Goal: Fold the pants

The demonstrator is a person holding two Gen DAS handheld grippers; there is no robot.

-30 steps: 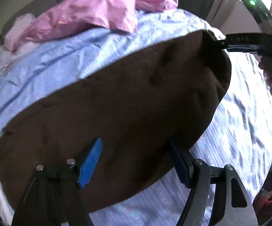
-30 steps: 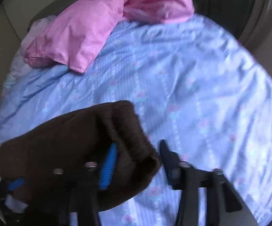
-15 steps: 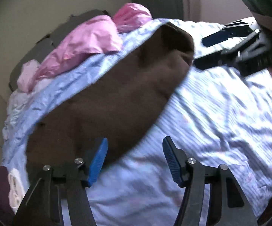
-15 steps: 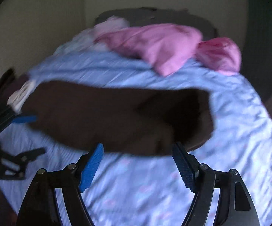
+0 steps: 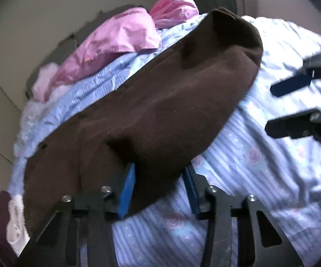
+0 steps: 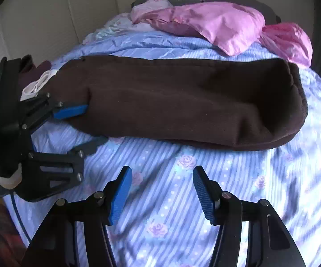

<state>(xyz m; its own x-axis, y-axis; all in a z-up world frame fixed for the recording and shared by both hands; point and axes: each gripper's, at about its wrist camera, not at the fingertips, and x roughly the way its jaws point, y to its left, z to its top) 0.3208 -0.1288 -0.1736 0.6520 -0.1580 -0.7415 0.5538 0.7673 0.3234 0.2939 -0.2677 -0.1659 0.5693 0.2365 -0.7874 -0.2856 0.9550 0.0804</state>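
Note:
Dark brown pants (image 6: 182, 102) lie folded lengthwise across a blue striped bedsheet (image 6: 182, 178), waistband to the right. They also fill the left wrist view (image 5: 160, 111). My left gripper (image 5: 160, 187) is open, with the near edge of the pants lying between its blue pads. In the right wrist view it (image 6: 87, 124) sits at the left end of the pants, one finger on top and one below. My right gripper (image 6: 160, 189) is open and empty over the bare sheet in front of the pants. It shows at the right in the left wrist view (image 5: 287, 109).
Pink pillows (image 6: 222, 24) and a pink bundle (image 6: 287, 40) lie at the head of the bed. A white and maroon garment (image 6: 35, 80) lies by the left end of the pants. A beige wall (image 6: 38, 17) runs along the left side.
My right gripper let go of the waistband end and drew back from the pants. My left gripper opened, pulled off briefly, then moved back onto the pants' near edge.

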